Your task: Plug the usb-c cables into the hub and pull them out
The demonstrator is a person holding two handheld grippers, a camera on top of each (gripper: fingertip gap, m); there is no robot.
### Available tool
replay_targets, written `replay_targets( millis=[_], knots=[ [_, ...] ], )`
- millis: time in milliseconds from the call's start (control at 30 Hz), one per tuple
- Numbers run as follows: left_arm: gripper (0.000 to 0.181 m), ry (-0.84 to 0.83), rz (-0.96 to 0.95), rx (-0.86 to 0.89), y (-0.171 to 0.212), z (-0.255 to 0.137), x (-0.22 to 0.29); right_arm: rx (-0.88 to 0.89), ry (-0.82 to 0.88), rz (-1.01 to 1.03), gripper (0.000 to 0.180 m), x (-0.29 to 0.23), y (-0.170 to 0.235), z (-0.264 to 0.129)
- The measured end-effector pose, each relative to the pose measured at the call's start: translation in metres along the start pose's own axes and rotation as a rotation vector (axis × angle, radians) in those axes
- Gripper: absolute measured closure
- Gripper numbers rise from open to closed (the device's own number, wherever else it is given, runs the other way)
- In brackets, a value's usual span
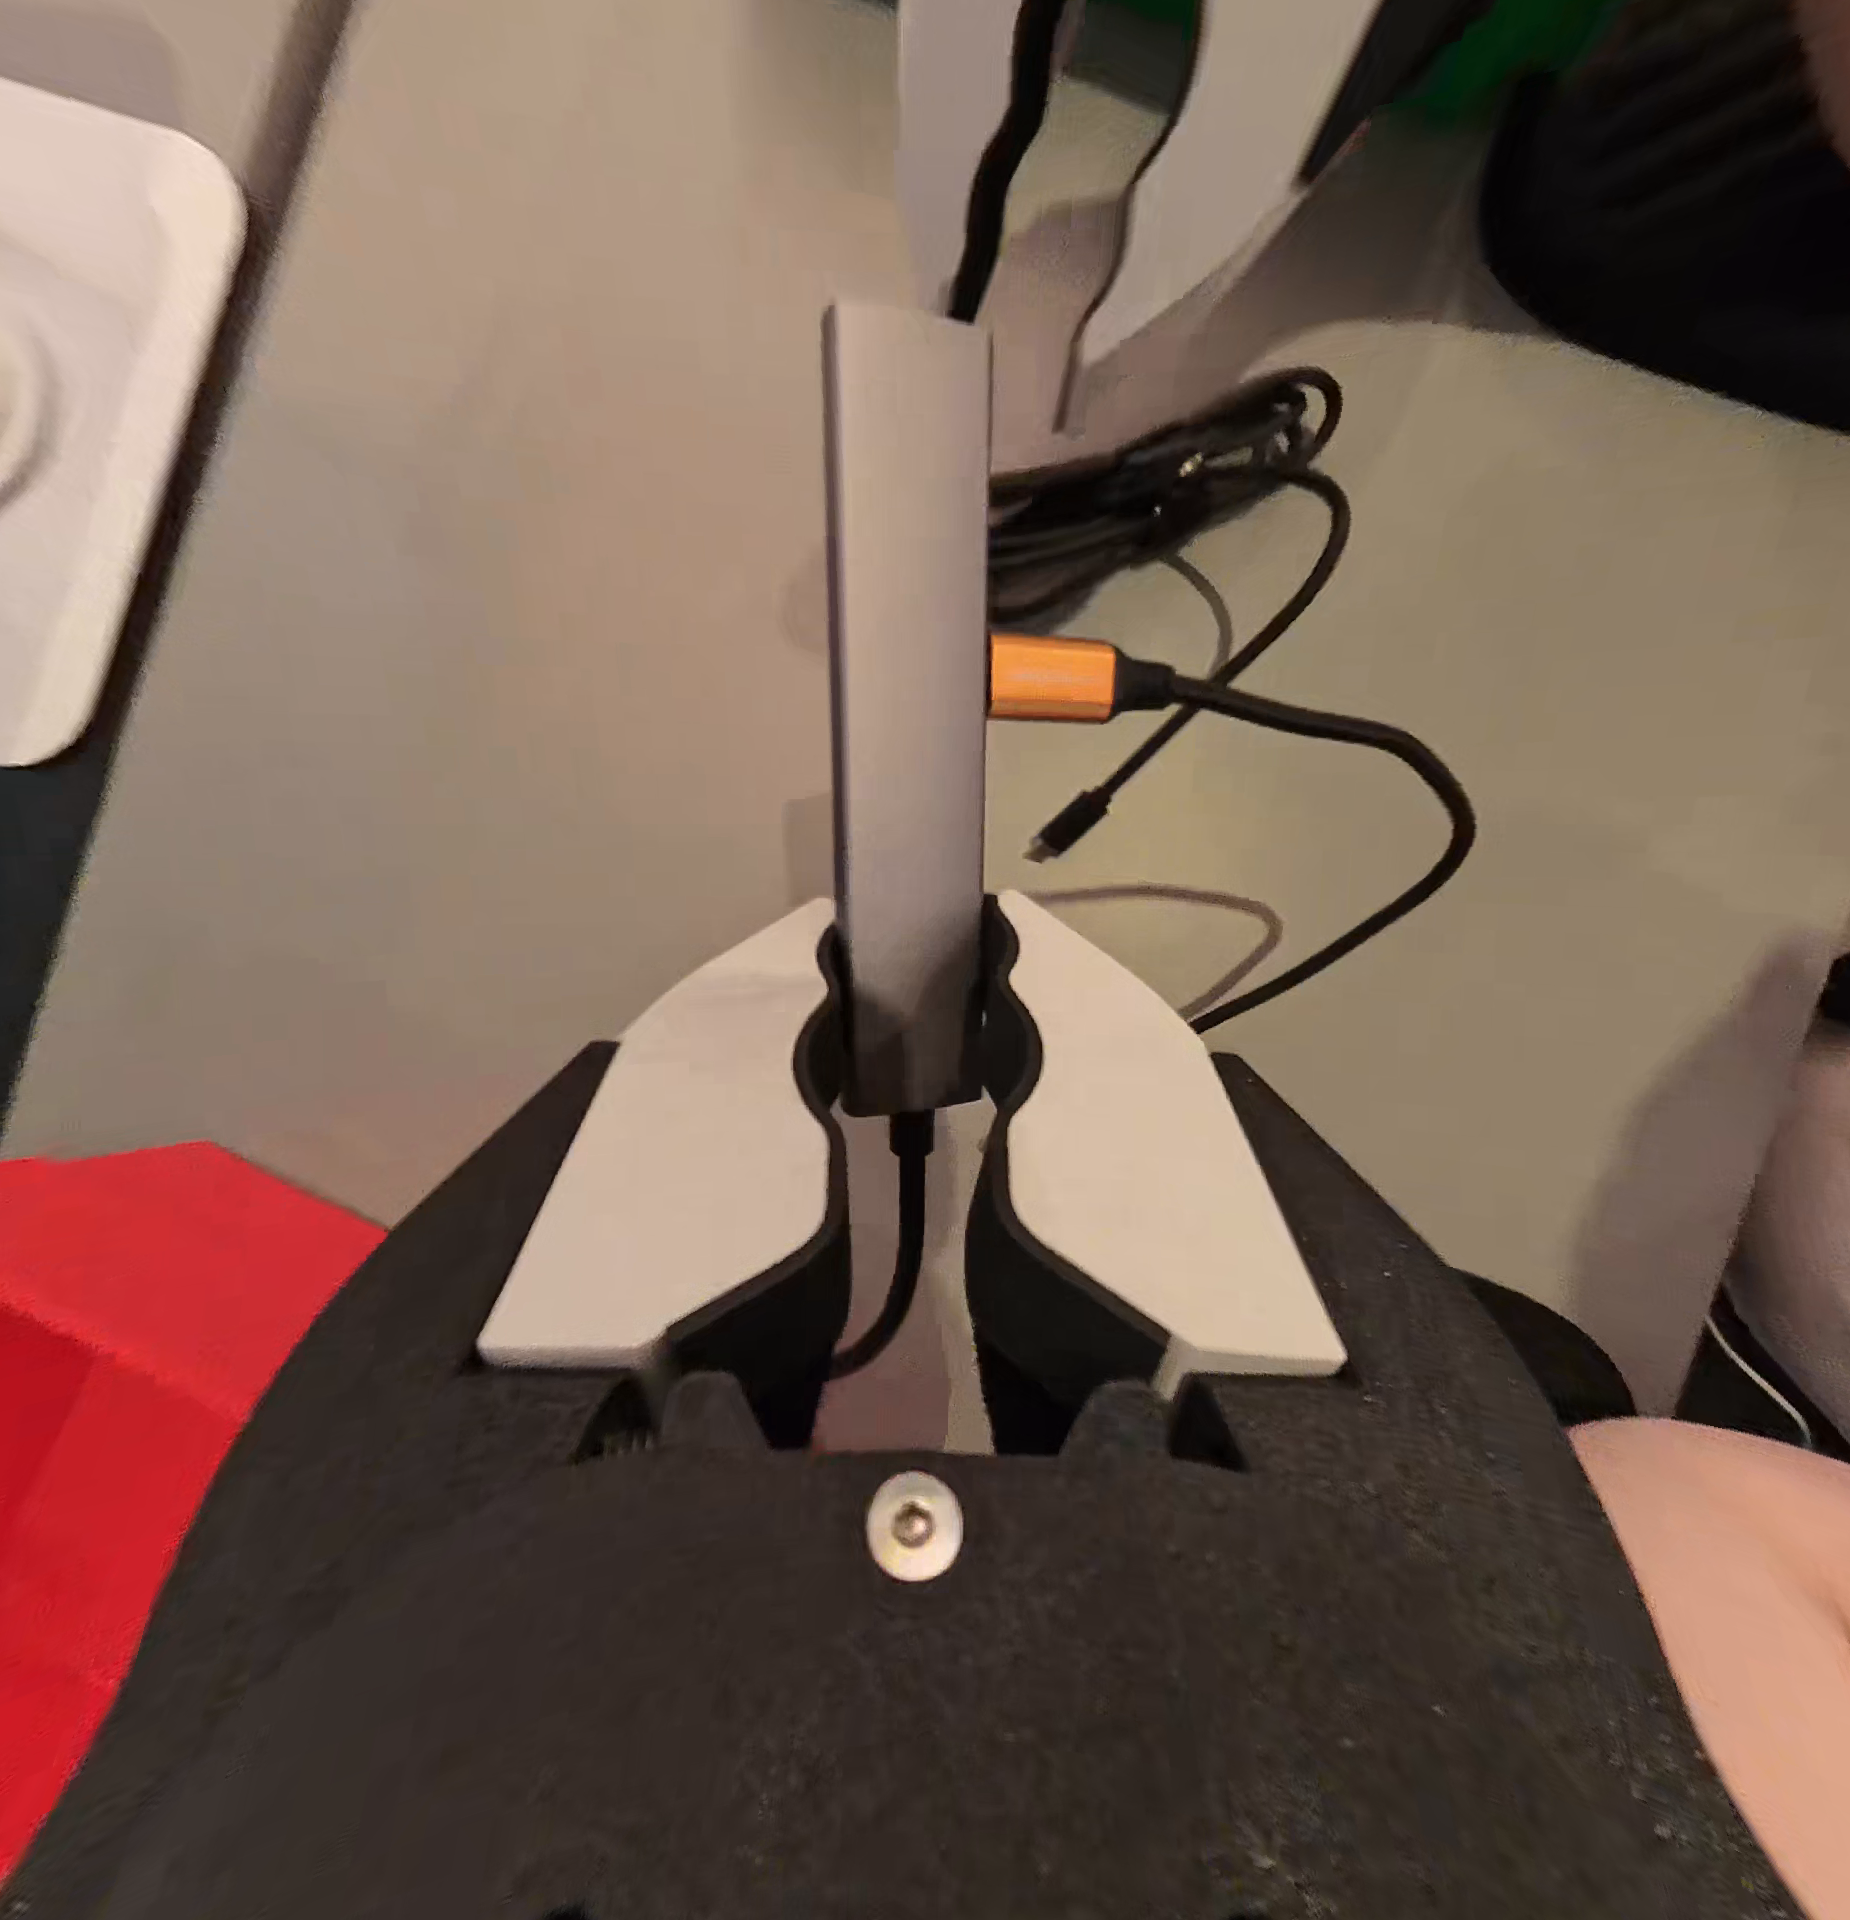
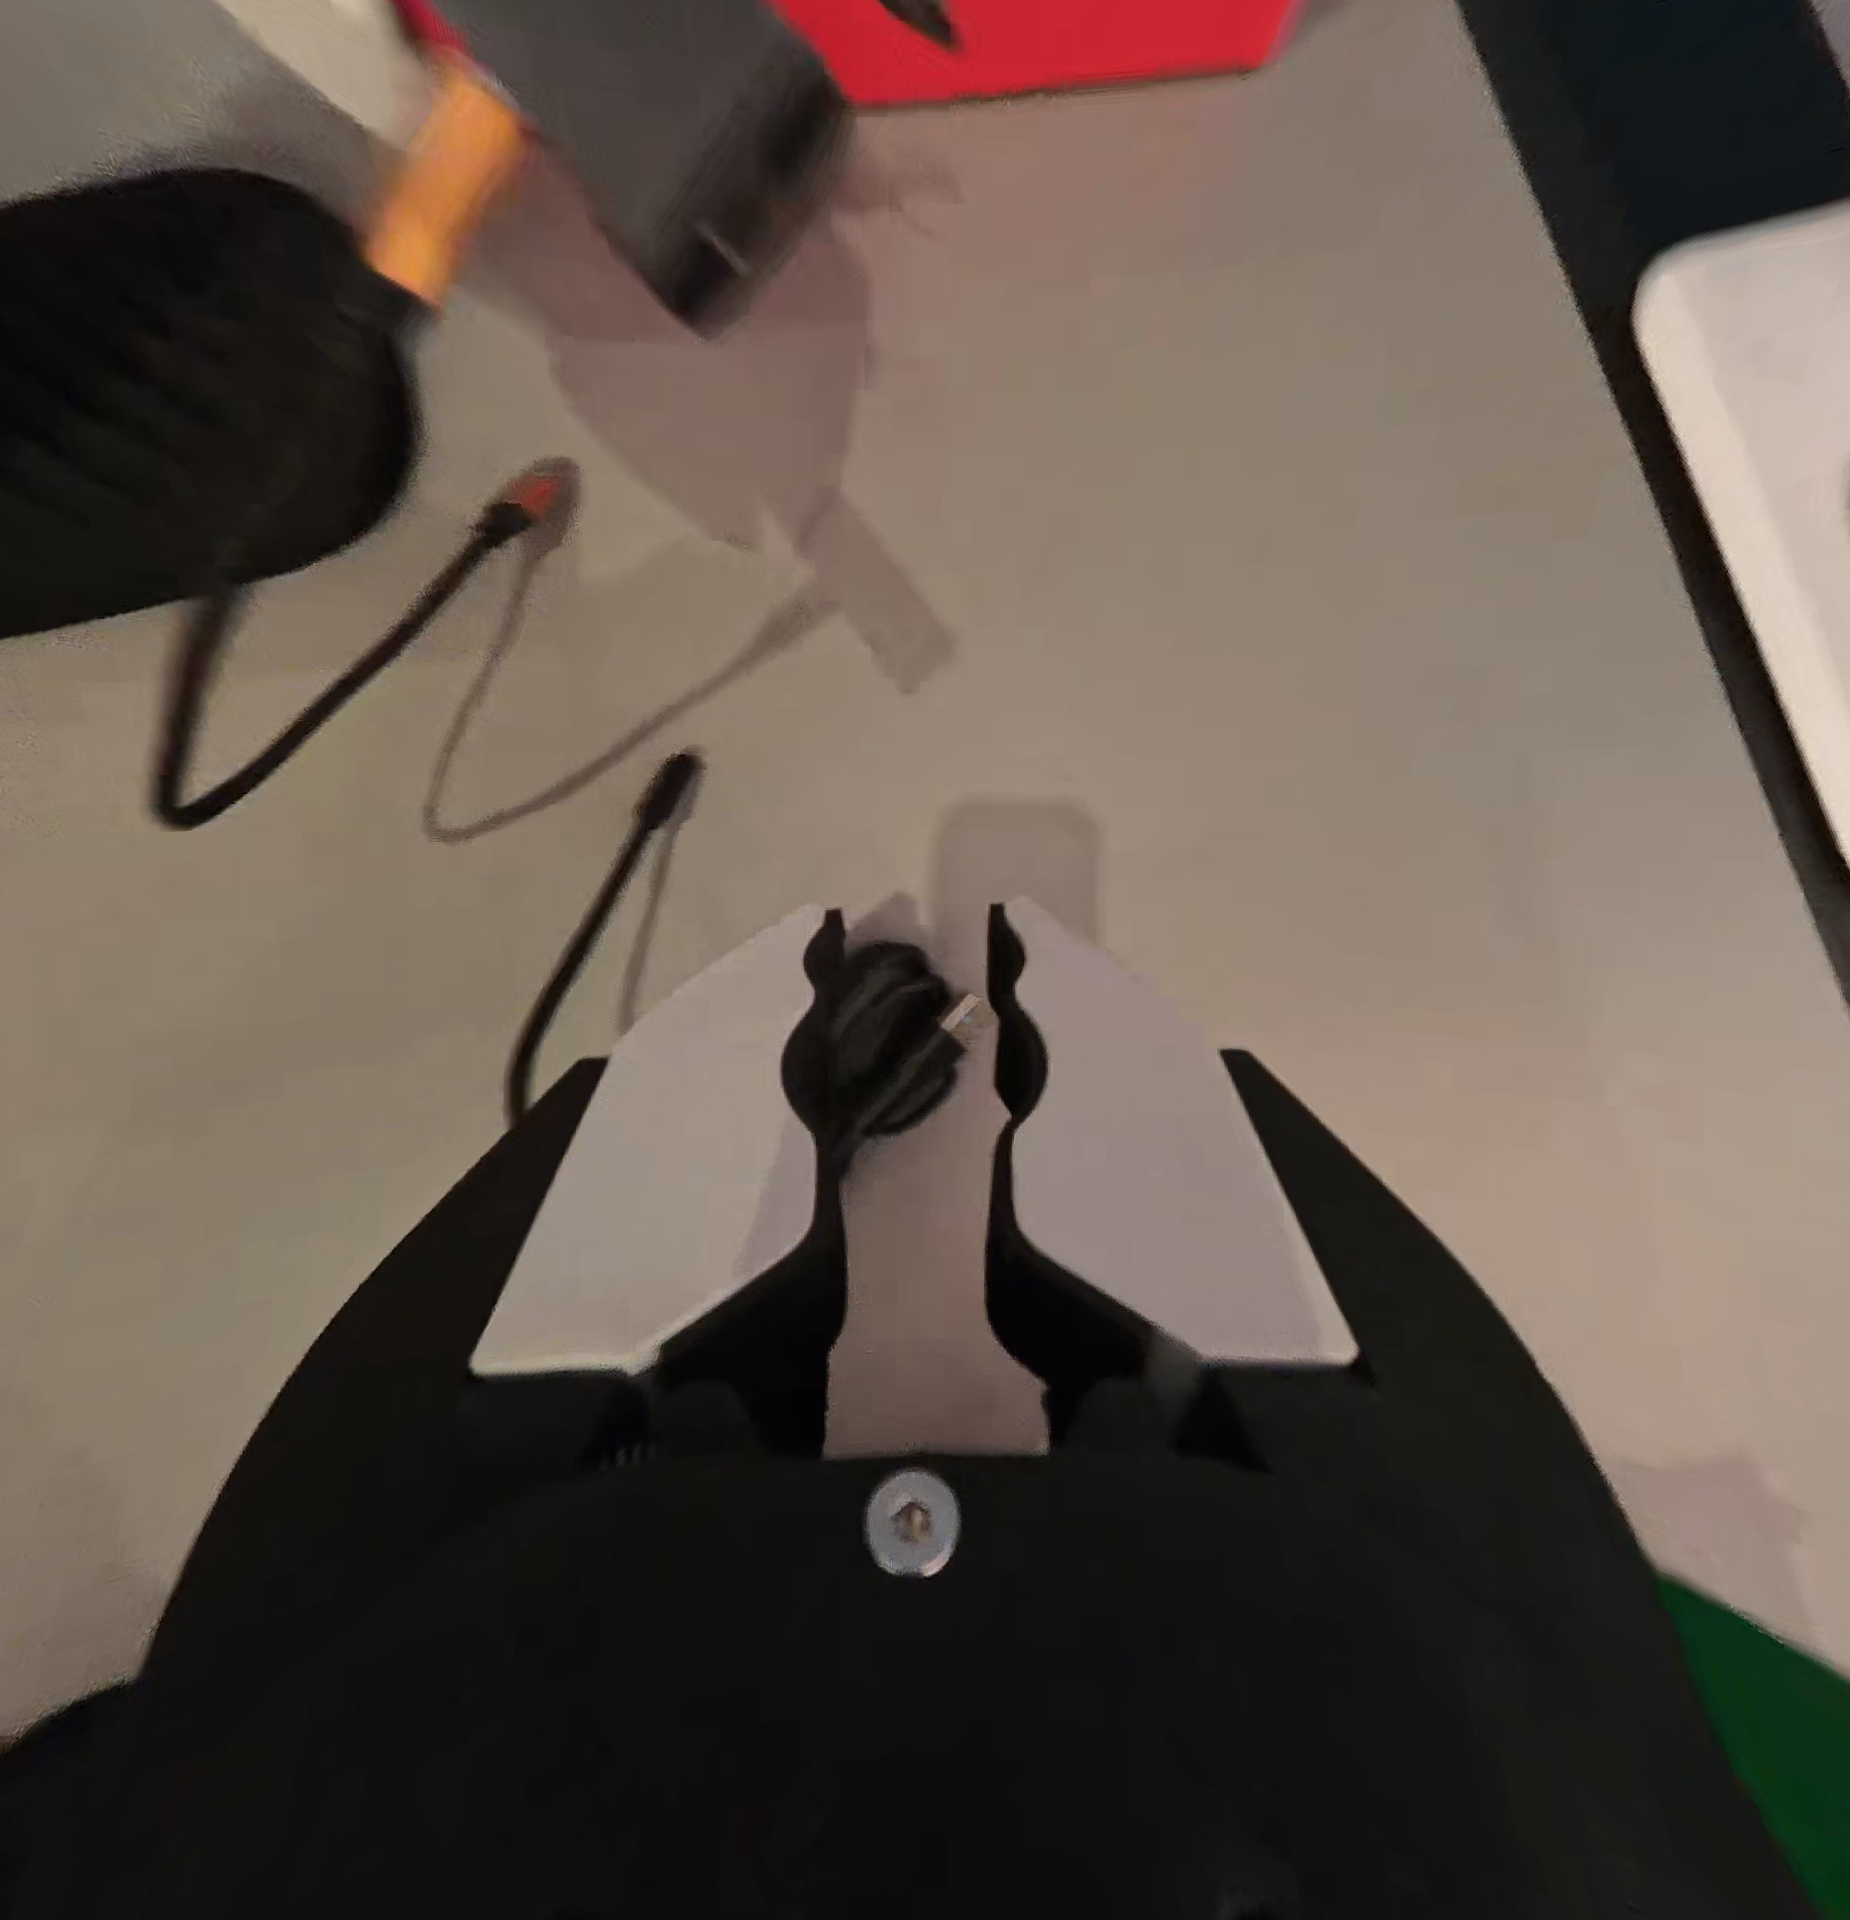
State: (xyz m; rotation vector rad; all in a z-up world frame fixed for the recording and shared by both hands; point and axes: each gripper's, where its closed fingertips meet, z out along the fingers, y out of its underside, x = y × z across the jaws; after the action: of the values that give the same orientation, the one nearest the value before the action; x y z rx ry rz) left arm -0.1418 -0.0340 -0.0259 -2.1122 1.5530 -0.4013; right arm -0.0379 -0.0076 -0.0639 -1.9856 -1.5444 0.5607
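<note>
Left claw: the left claw is clenched on the near end of a grey hub, which stands up between its white fingers and points away from the camera, held above the tabletop.
Hub: its own black lead runs back from the gripped end, down through the gap between the fingers.
Orange plug: an orange plug sits in the hub's right side, and its black cable loops away over the tabletop.
Loose cable: a second black cable with a small bare plug lies free on the tabletop, just below the orange plug in the left wrist view and apart from the hub.
Cable bundle: a coil of black cable lies farther back, to the right of the hub.
Right claw: the right claw is released, its jaws parted, hovering over a small bundle of black cord with a silver plug; whether a finger touches the bundle cannot be told.
Right wrist view: the hub and orange plug appear blurred at upper left.
Surroundings: a red box sits at the lower left, a white tray at the tabletop's left edge.
</note>
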Motion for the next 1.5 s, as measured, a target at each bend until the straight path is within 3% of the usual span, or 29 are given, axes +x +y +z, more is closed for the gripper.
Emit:
replay_targets(
  millis=[133,267,500,800,1000,1267,1500],
  knots=[
    [0.160,0.035,-0.022,-0.104,0.014,0.028,-0.007,0.077,-0.277,-0.277,0.148,-0.064,0.000,-0.016],
    [0.160,0.076,-0.056,-0.218,0.032,0.053,-0.012,-0.092,-0.274,-0.442,0.145,-0.081,0.021,0.005],
    [0.160,0.096,-0.105,-0.282,0.045,0.063,-0.016,-0.237,-0.328,-0.407,0.157,-0.083,0.041,0.035],
    [0.160,0.068,-0.135,-0.276,0.050,0.058,-0.024,-0.348,-0.323,-0.298,0.152,-0.095,0.044,0.035],
    [0.160,0.077,-0.145,-0.274,0.048,0.062,-0.024,-0.434,-0.242,-0.268,0.173,-0.074,0.051,0.035],
    [0.160,0.091,-0.190,-0.258,0.036,0.097,-0.030,-0.319,0.041,-0.192,0.174,-0.031,0.038,-0.048],
    [0.160,0.125,-0.296,-0.285,0.032,0.135,-0.029,-0.239,0.178,-0.296,0.174,-0.023,0.014,-0.061]
  ],
)
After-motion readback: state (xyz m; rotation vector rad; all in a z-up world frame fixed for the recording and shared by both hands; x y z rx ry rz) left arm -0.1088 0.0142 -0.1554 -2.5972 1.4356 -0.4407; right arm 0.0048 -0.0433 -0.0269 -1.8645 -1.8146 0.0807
